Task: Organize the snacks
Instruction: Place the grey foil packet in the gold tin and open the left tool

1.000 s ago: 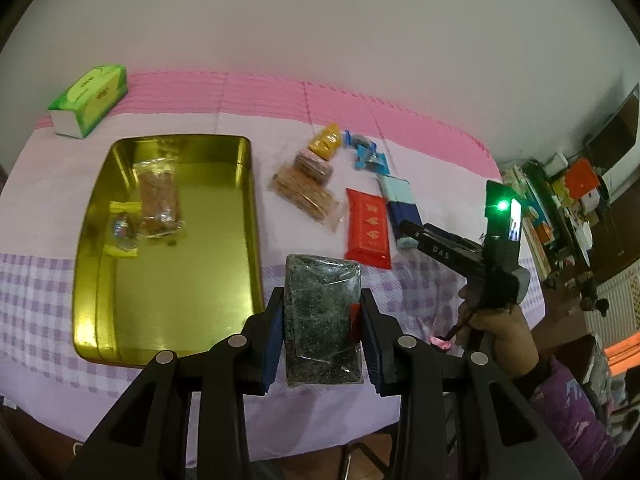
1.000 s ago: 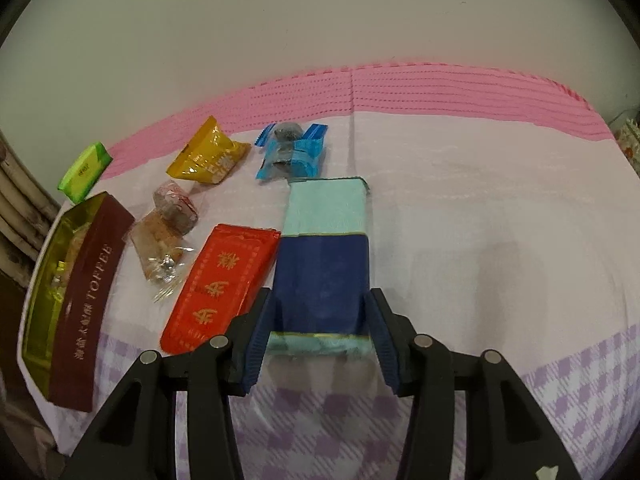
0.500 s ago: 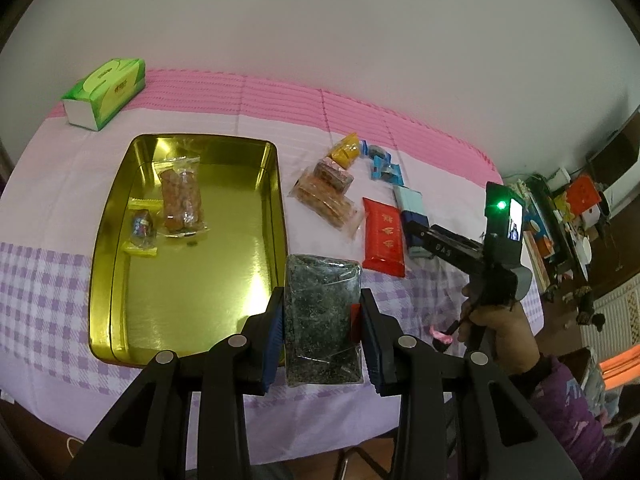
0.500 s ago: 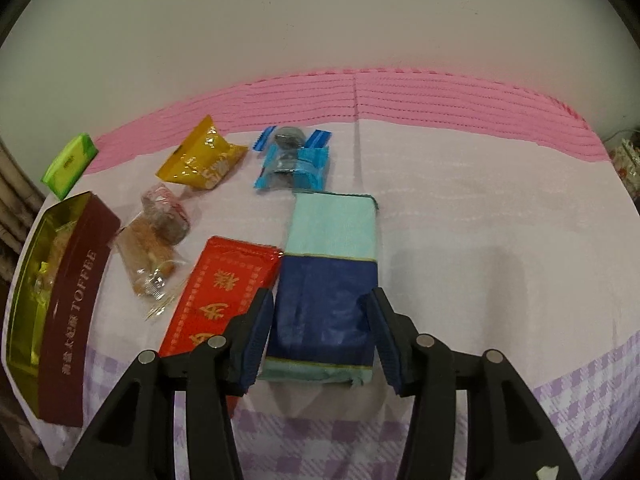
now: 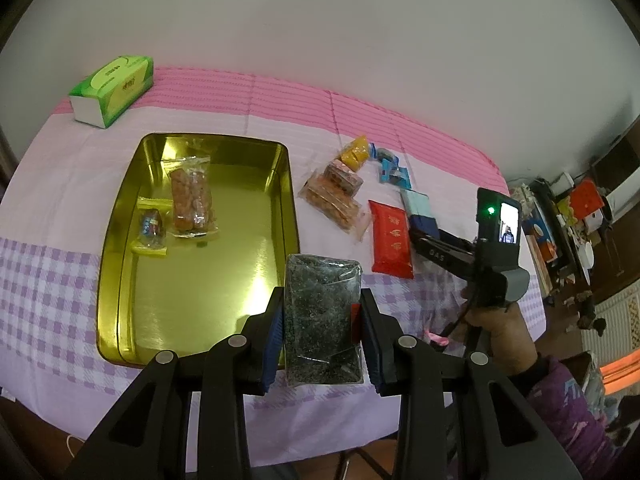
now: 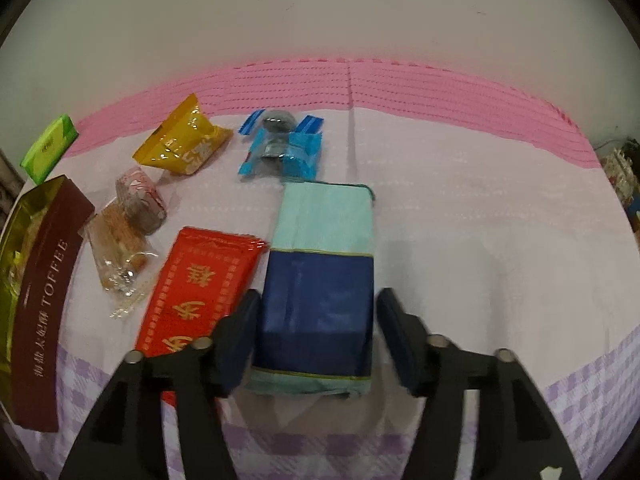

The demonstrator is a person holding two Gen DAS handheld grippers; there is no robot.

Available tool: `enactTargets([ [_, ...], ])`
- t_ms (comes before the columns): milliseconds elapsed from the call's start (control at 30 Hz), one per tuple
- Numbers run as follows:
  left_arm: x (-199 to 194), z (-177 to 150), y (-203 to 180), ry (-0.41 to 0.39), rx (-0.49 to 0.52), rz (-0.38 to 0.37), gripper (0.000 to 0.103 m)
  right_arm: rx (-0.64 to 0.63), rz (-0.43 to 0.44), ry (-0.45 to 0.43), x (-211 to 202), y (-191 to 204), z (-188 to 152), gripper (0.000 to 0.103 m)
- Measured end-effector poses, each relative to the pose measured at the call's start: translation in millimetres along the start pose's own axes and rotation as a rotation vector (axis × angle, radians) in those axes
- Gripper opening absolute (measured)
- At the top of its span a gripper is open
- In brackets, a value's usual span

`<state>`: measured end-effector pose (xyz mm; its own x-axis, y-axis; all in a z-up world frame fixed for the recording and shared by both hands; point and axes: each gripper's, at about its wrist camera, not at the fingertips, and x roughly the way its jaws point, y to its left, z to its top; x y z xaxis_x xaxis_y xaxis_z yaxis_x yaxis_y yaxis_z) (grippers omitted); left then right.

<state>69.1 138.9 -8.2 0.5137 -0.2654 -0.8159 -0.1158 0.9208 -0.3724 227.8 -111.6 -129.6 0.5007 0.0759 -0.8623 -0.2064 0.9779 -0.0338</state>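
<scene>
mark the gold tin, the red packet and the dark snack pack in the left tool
gold tin (image 5: 120,248), left wrist view, left wall.
red packet (image 6: 200,292), right wrist view, middle of printed face.
dark snack pack (image 5: 322,304), left wrist view, centre of its clear wrapper.

We see a dark speckled packet upright above the gold tin's near corner; a navy-and-mint packet lies flat beside a red packet.

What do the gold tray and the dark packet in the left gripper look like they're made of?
Gold tray: looks like thin metal with a polished gold finish; it mirrors the light and the snacks in it. Dark packet: clear glossy plastic film, judging by glare and crinkles, over dark speckled contents.
</scene>
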Motion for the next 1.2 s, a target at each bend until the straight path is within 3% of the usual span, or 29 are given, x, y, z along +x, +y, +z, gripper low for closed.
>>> enactTargets([
  [233, -1.3, 5.4, 14.1, -0.017, -0.017, 0.015, 0.036, -0.060, 0.032, -0.015, -6.5, -12.2, -9.1, 0.046],
  [533, 4.1, 28.2, 46.2, -0.043, -0.020, 0.102, 0.036, 0.041, -0.008, -0.096, -21.5, -47.1, -41.8, 0.046],
  [733, 38.2, 53.1, 66.2, -0.027, -0.017, 0.133, 0.036, 0.039, -0.026, -0.133, -21.4, -46.2, -44.5, 0.046],
  [1200, 113.5, 81.2, 65.6, 0.005, -0.004, 0.190, 0.036, 0.041, -0.023, -0.135, -22.2, -47.2, -45.9, 0.046],
])
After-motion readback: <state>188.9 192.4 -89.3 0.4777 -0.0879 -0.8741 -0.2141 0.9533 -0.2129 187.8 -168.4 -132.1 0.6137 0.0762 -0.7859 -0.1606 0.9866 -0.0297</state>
